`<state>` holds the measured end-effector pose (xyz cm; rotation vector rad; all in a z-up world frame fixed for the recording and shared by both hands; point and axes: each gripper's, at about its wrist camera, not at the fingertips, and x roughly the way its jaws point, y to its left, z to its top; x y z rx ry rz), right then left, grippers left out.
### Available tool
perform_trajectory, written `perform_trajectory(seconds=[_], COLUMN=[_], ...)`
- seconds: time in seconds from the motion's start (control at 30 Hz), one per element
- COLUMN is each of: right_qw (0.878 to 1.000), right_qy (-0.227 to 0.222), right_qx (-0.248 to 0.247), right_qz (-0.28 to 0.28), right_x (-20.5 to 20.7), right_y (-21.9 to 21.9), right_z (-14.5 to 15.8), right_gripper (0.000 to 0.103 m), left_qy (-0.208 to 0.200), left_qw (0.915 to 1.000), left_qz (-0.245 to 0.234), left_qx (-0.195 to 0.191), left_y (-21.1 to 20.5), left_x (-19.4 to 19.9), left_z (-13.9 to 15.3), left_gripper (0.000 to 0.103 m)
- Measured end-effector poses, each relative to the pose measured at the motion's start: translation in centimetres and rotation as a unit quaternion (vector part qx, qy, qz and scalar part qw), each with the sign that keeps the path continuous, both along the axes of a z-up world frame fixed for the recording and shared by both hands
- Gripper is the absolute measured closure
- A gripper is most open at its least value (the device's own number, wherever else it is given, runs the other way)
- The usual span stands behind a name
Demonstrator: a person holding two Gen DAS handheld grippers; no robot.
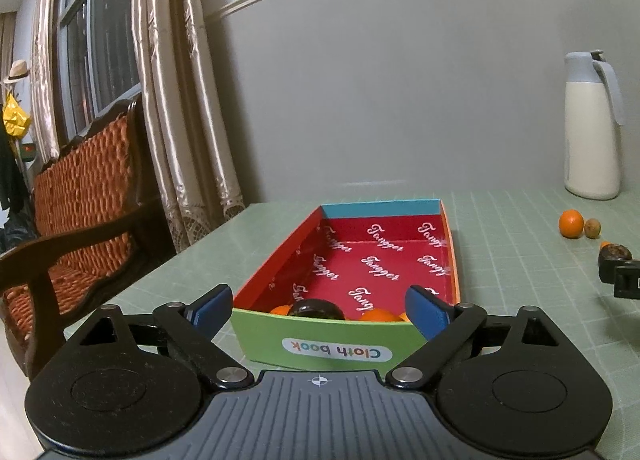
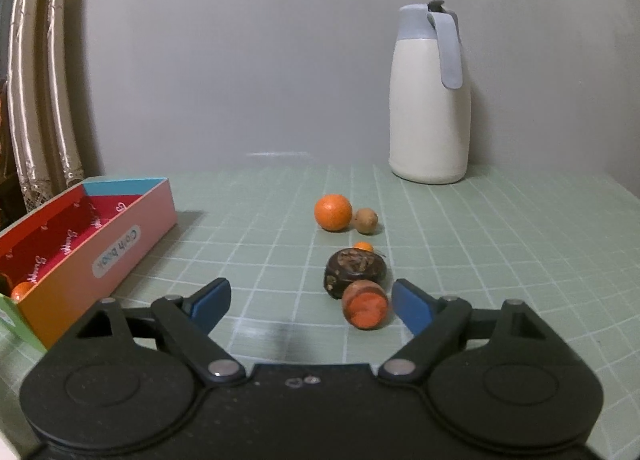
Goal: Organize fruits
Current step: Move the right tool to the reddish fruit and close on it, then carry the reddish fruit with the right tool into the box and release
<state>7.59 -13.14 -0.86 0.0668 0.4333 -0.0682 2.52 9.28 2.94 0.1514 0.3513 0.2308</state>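
Nearest the right wrist camera, the right claw stood wide open over the desk, holding nothing; a cut orange-faced piece of fruit lay just inside its right finger, not gripped as far as could be seen. Directly behind that piece and touching it sat a dark, rough-skinned fruit, with a small orange fruit peeping over its far side. Further back, an orange and a little brown fruit lay just beside each other, near a white jug at the wall. Left claw was likewise wide open and empty, held at the near end of the box, its fingers either side of the green end wall. Inside the box, at that near end, a dark fruit and at least two orange ones were partly hidden by the wall; the rest of the red floor looked bare. Judged from this, the sorting was part done: a few fruits boxed, five pieces loose on the desk, well apart from the box. Next pick was likely the cut piece, being closest to the right claw; it seemed apt to roll.
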Motion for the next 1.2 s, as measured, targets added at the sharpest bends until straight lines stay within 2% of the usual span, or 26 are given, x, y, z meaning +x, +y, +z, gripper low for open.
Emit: perform_trajectory(seconds=[0.27,0.47,0.6,0.7,0.8,0.93,0.97,1.0,1.2], right_qw=[1.0,0.999,0.998,0.998,0.997,0.996,0.996,0.996,0.997], right_qy=[0.021,0.039,0.052,0.057,0.067,0.076,0.075,0.074,0.068], right_qx=[0.002,0.016,0.028,0.028,0.029,0.034,0.037,0.037,0.033], right_qz=[-0.02,-0.032,-0.031,-0.029,-0.021,-0.019,-0.019,-0.019,-0.012], right_x=[1.4,2.5,3.0,3.1,3.5,3.8,3.8,3.7,3.3], right_y=[-0.9,-2.0,-2.5,-2.5,-2.5,-2.7,-2.8,-2.8,-2.9], right_z=[-0.4,-0.7,-0.9,-1.0,-1.0,-1.1,-1.1,-1.1,-1.1], right_gripper=[0.017,0.025,0.036,0.039,0.05,0.059,0.062,0.072,0.075], left_qy=[0.009,0.01,0.012,0.015,0.016,0.017,0.017,0.017,0.015], left_qw=[0.9999,0.9999,0.9997,0.9996,0.9996,0.9994,0.9994,0.9994,0.9994], left_qz=[0.01,0.013,0.019,0.022,0.025,0.029,0.029,0.03,0.03], left_qx=[-0.007,-0.002,-0.004,-0.006,-0.003,-0.001,-0.002,-0.003,-0.008], left_y=[0.3,0.4,0.7,0.9,1.1,1.2,1.3,1.2,1.3], left_x=[-0.4,-0.6,-0.6,-0.7,-0.8,-0.8,-0.8,-0.7,-0.8], left_z=[-0.1,-0.2,-0.3,-0.4,-0.5,-0.6,-0.6,-0.6,-0.5], left_gripper=[0.01,0.01,0.01,0.01,0.01,0.01,0.01,0.01,0.01])
